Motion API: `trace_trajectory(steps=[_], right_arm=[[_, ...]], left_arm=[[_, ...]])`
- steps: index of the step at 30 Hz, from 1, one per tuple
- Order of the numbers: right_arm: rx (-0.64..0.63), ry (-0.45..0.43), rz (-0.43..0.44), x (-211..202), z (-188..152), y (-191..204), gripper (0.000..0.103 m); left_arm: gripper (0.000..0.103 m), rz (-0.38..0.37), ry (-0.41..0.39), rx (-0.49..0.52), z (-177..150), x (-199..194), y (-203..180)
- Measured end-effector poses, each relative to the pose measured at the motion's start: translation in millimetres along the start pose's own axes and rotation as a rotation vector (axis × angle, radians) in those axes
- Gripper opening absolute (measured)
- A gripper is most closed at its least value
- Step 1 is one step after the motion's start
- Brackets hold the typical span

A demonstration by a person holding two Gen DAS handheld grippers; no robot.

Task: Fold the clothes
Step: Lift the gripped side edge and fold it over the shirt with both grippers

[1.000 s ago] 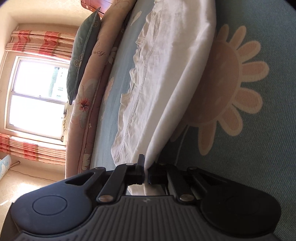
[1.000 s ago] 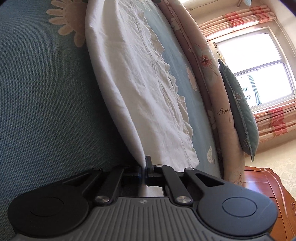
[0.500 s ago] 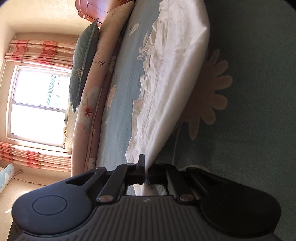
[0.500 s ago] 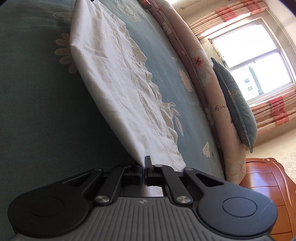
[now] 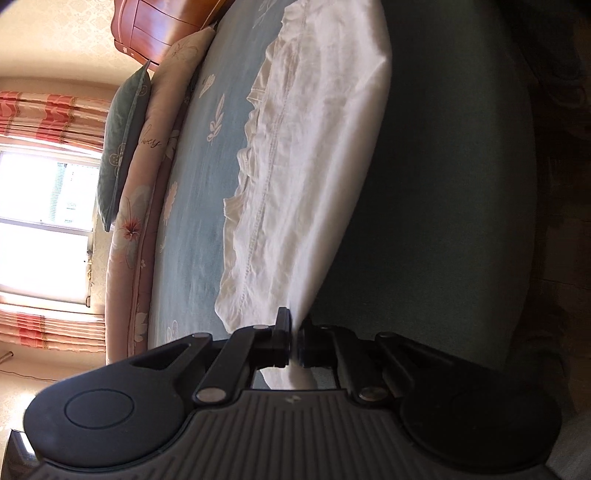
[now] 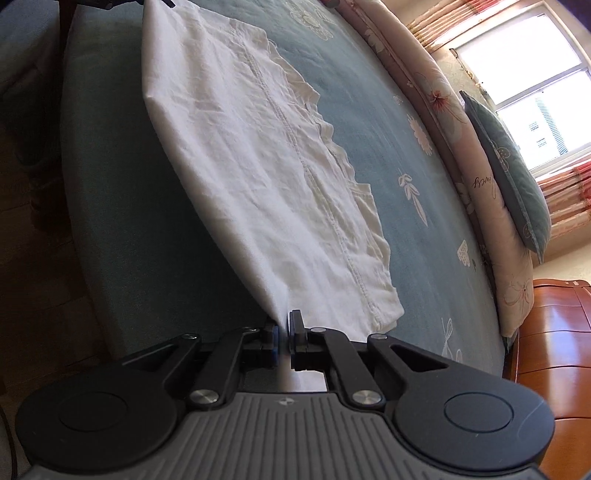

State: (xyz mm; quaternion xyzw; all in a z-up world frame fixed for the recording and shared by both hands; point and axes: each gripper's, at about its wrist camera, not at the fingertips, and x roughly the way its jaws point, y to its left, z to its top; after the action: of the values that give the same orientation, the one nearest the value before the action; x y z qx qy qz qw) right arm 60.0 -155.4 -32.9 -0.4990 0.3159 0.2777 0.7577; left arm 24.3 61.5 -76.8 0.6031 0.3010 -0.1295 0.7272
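A white garment (image 5: 314,166) with a ruffled hem lies stretched over the teal bed cover (image 5: 199,192). Its near fold rises taut from the bed to both grippers. My left gripper (image 5: 293,339) pinches one corner of that fold; its jaws are just starting to open, with the cloth still between the pads. In the right wrist view the same white garment (image 6: 258,166) runs down to my right gripper (image 6: 282,339), which grips the other corner. Its jaws are also beginning to open, cloth still between them. The left gripper shows at the garment's far top corner (image 6: 162,3).
A long pink floral bolster (image 5: 136,221) and a teal cushion (image 5: 118,140) line the bed's far side below a bright window (image 5: 37,221). A wooden cabinet (image 6: 546,332) stands by the bed's end. The bed's near edge drops to a dark wooden floor (image 6: 29,221).
Both grippers have drawn back and up toward the bed's near edge, dragging the garment's fold along. The sunflower print beside the garment is gone from view, and the bed edge and floor now show.
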Motion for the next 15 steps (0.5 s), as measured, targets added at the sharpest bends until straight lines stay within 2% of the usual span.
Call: trace_trajectory(steps=[1,2,5,7,9,11,15], right_arm=[[0.014,0.014,0.019,0.8,-2.5,3.9,0.009],[0.028,0.029,0.039,1.6,-5.0,7.8,0.013],[0.036,0.027,0.044,-11.2,-10.9,14.2,0.014],[0.062,0.005,0.047,-24.5,-13.3,9.8,0.015],[0.134,-0.031,0.051,-35.0,-13.5,-3.0,0.029],[0.238,-0.076,0.059,-39.1,-9.9,-20.9,0.035],[0.471,-0.161,0.141,-19.4,-3.9,-37.1,0.05]], left_arm=[[0.011,-0.016,0.005,0.002,-1.2,-2.8,-2.8],[0.011,-0.033,0.01,0.005,-2.3,-5.7,-5.7],[0.011,-0.074,0.012,0.006,-8.3,-21.2,-7.6],[0.011,-0.103,0.009,-0.041,-13.4,-33.3,4.6],[0.011,-0.121,0.009,-0.141,-14.5,-37.5,28.7],[0.011,-0.135,-0.001,-0.279,-14.5,-34.4,56.9],[0.012,-0.205,-0.059,-0.552,-16.3,-5.2,91.5]])
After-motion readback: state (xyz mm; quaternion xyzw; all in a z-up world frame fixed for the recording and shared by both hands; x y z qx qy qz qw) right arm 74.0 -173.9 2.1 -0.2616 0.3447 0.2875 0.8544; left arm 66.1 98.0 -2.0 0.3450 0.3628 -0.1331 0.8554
